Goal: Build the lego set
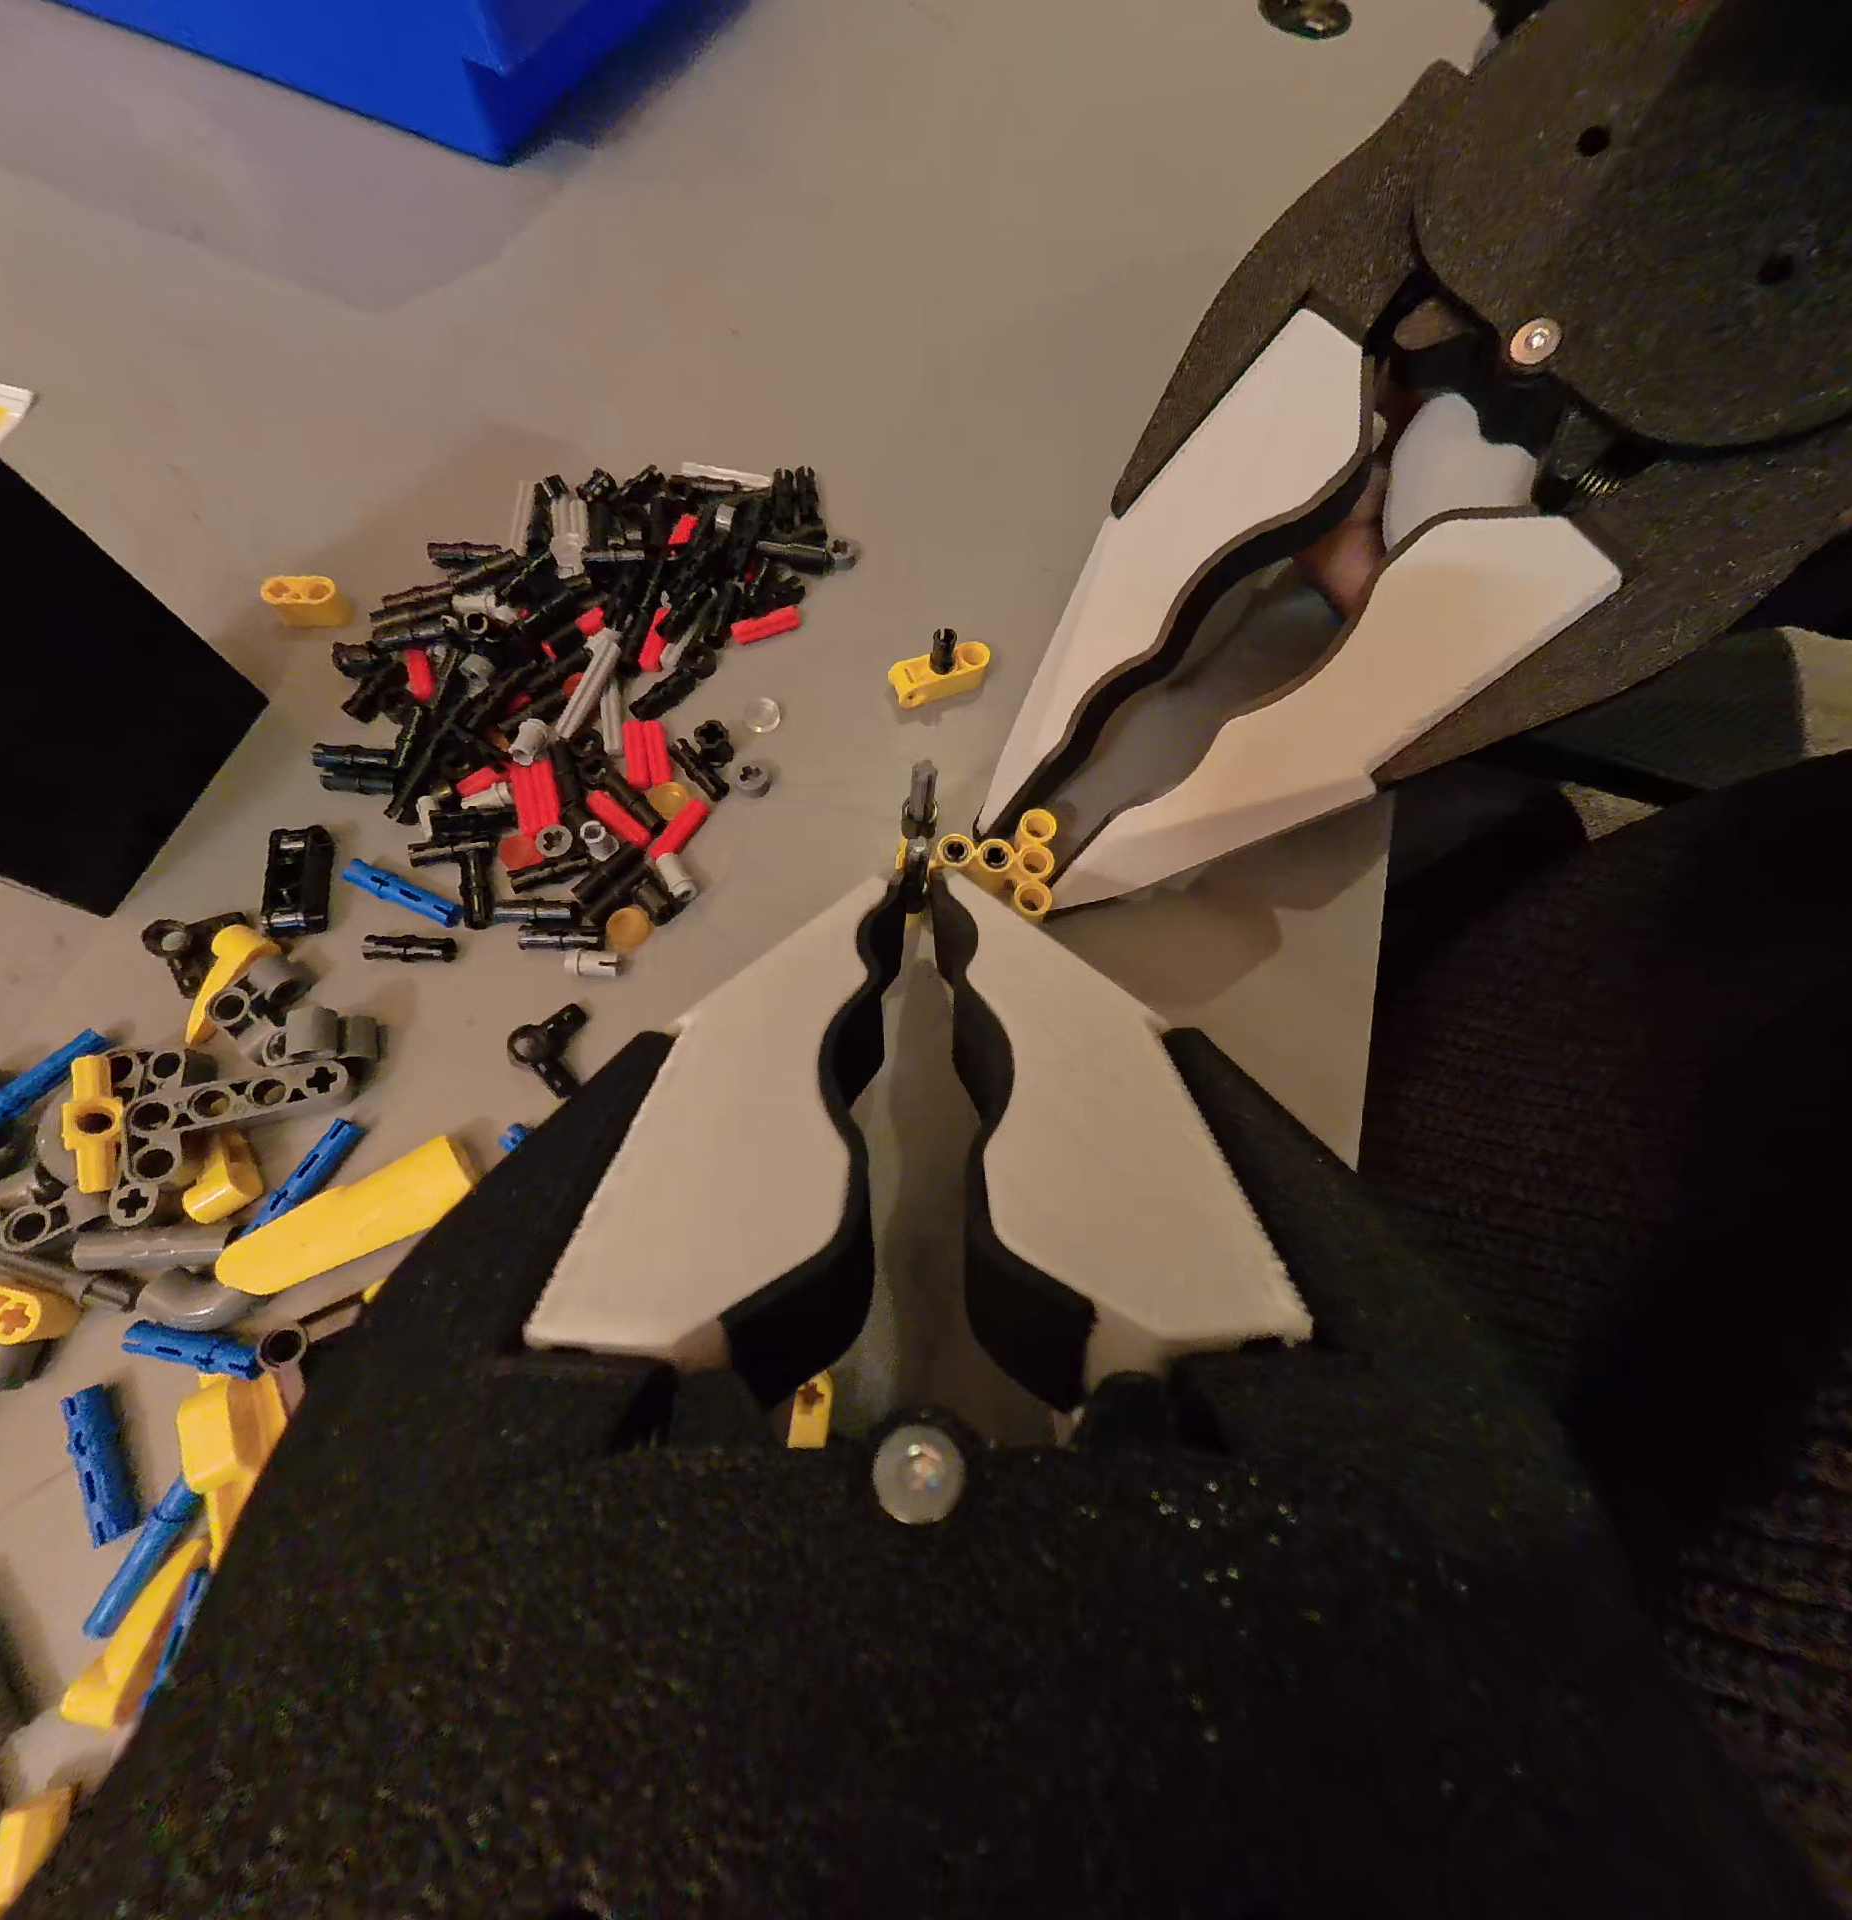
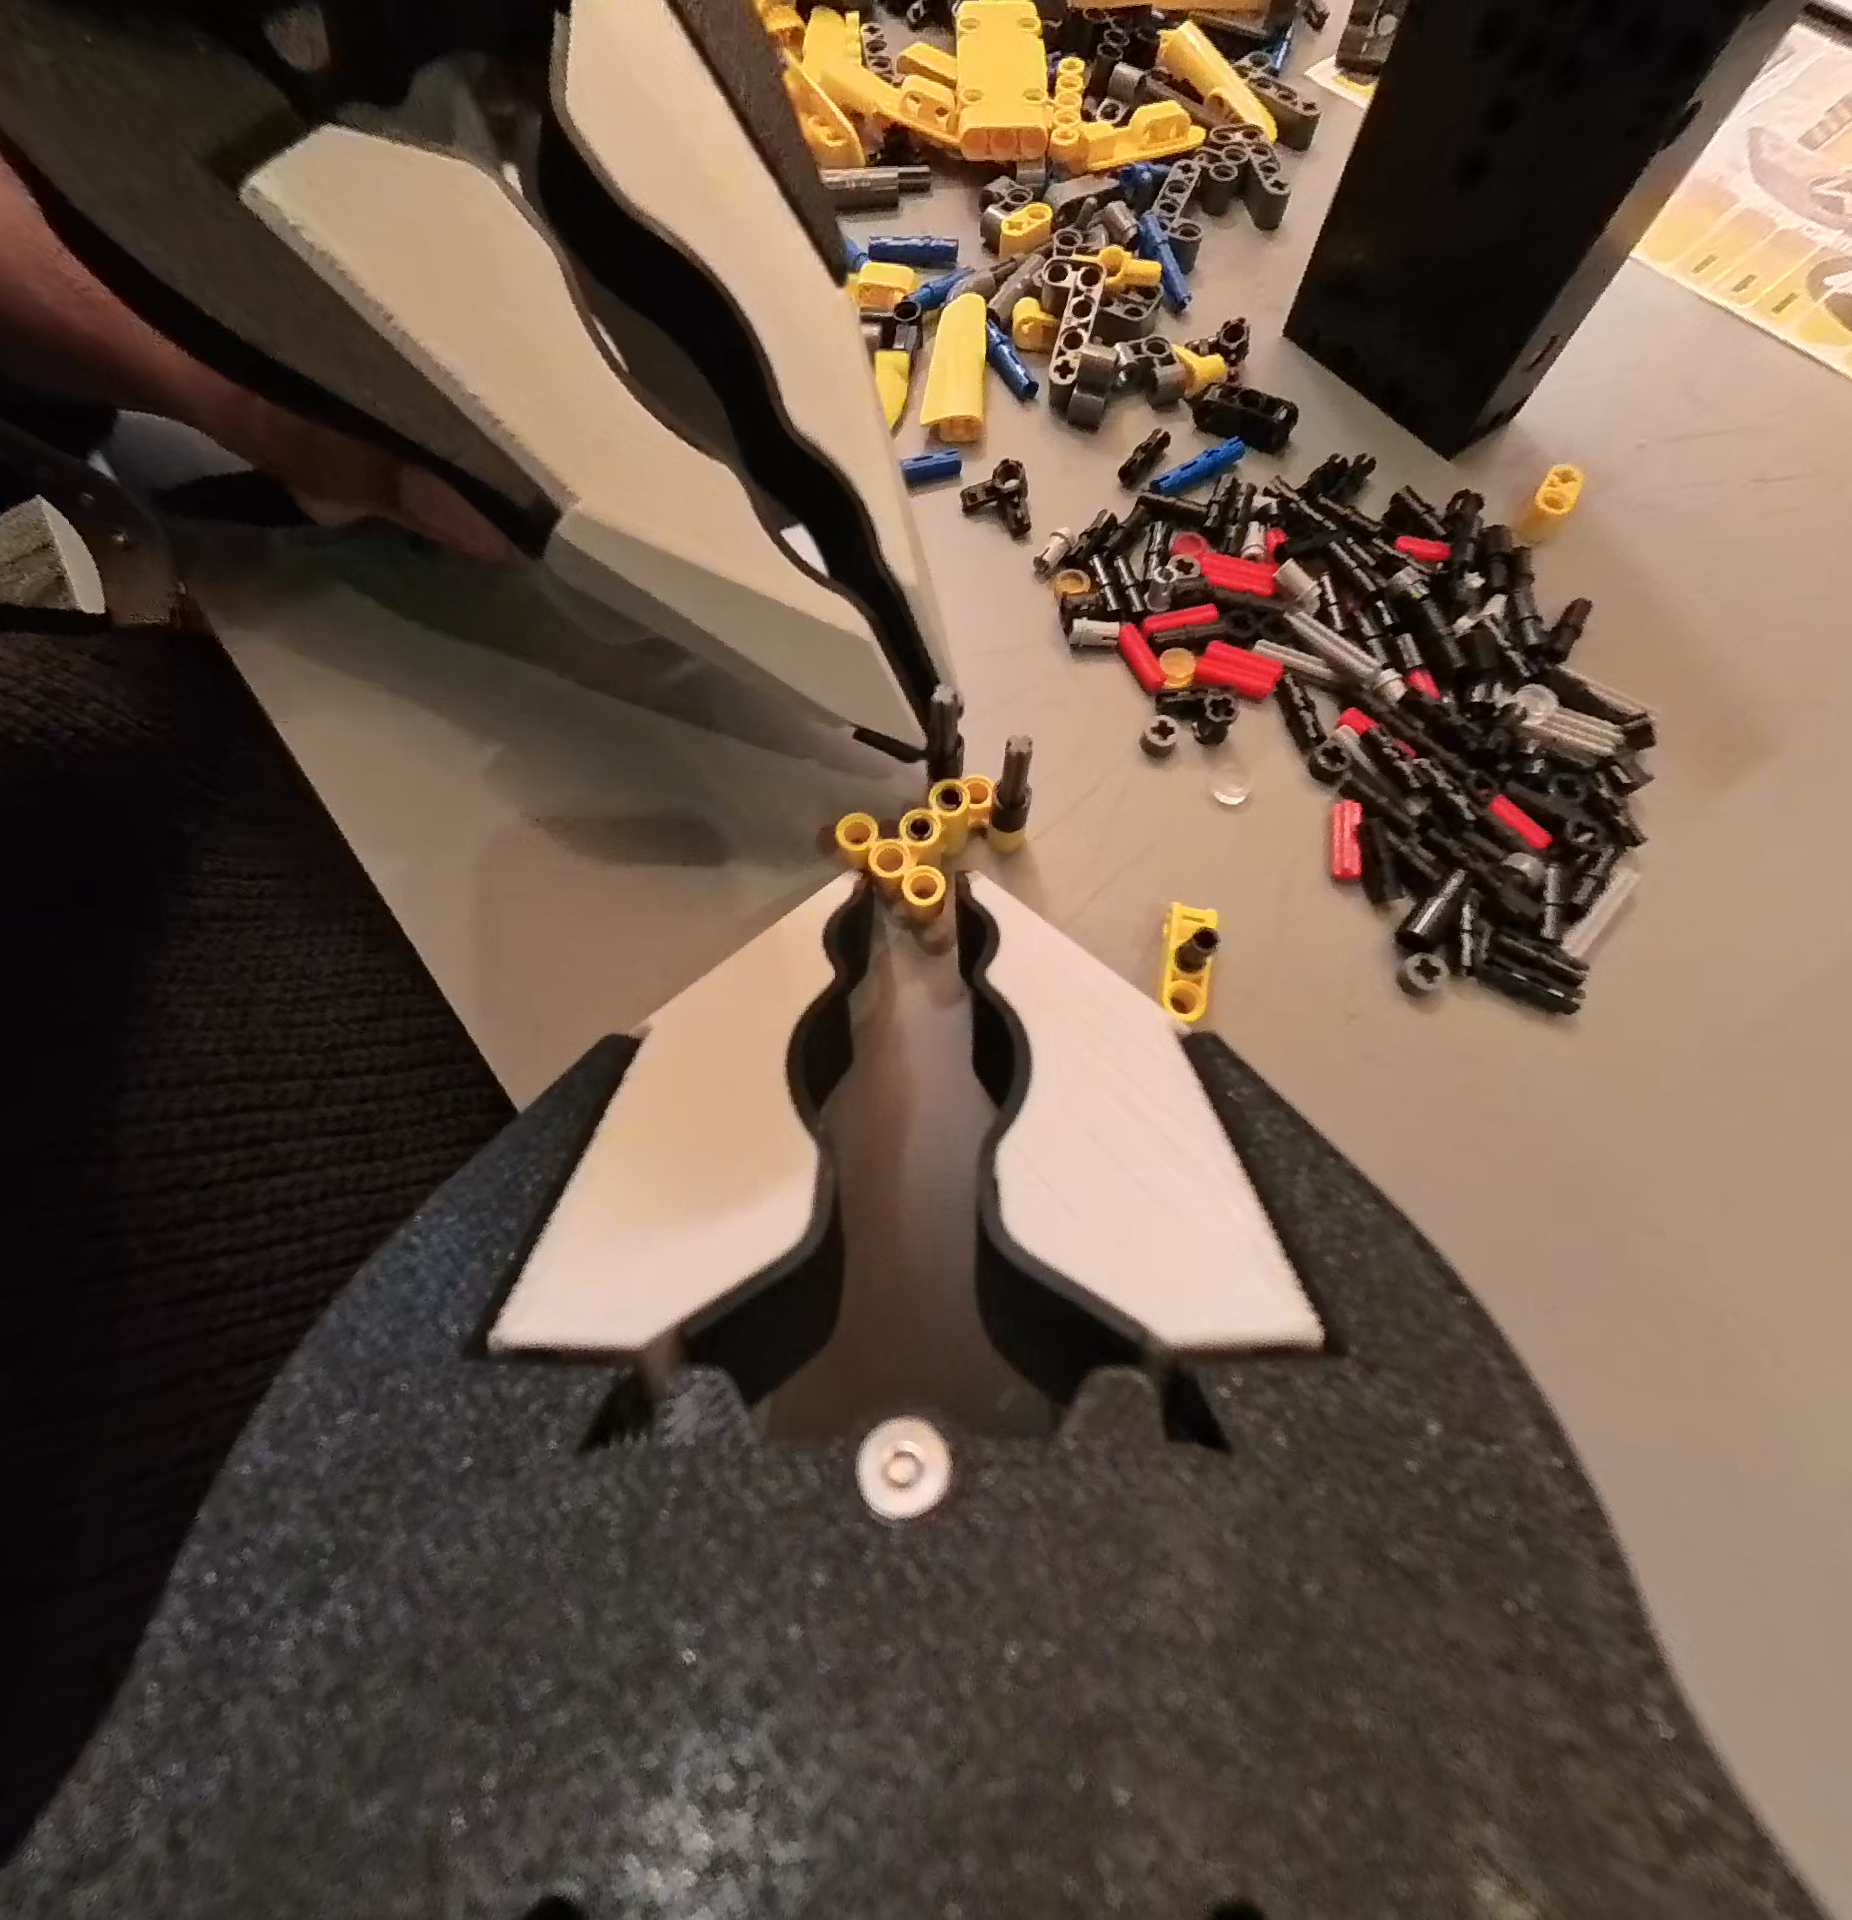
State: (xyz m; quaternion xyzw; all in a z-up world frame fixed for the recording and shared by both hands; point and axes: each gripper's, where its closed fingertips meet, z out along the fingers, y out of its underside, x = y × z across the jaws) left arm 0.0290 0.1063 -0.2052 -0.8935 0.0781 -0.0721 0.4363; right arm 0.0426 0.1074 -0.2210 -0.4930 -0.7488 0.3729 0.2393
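**Two hand-held grippers meeting over a small yellow piece**

Far to the left of the left hand-held gripper (image 1: 917, 883), a loose spread of yellow, blue and grey plastic building beams and panels (image 1: 163, 1164) is lying on the grey counter (image 1: 901, 364). Ahead of it and to the left, a heap of short black, red and grey plastic connector pins (image 1: 589, 707) is sitting within easy reach, apparently sorted by kind.

The left hand-held gripper is pinching narrowly on a slim dark grey plastic pin (image 1: 920, 821), holding it upright, probably so it can line up with a hole. Just to its right, a small yellow plastic beam with round holes (image 1: 1005, 857) is standing at the counter's near edge.

The right hand-held gripper (image 2: 909, 899) is closing on that yellow beam (image 2: 906, 847) from the other side, its fingers (image 2: 1047, 997) narrowed against the piece, seemingly to steady it. A second dark pin (image 2: 1013, 784) is already standing up from the beam's far end. To the right of this gripper, a smaller yellow connector with a black pin (image 2: 1190, 956) is lying alone on the counter.
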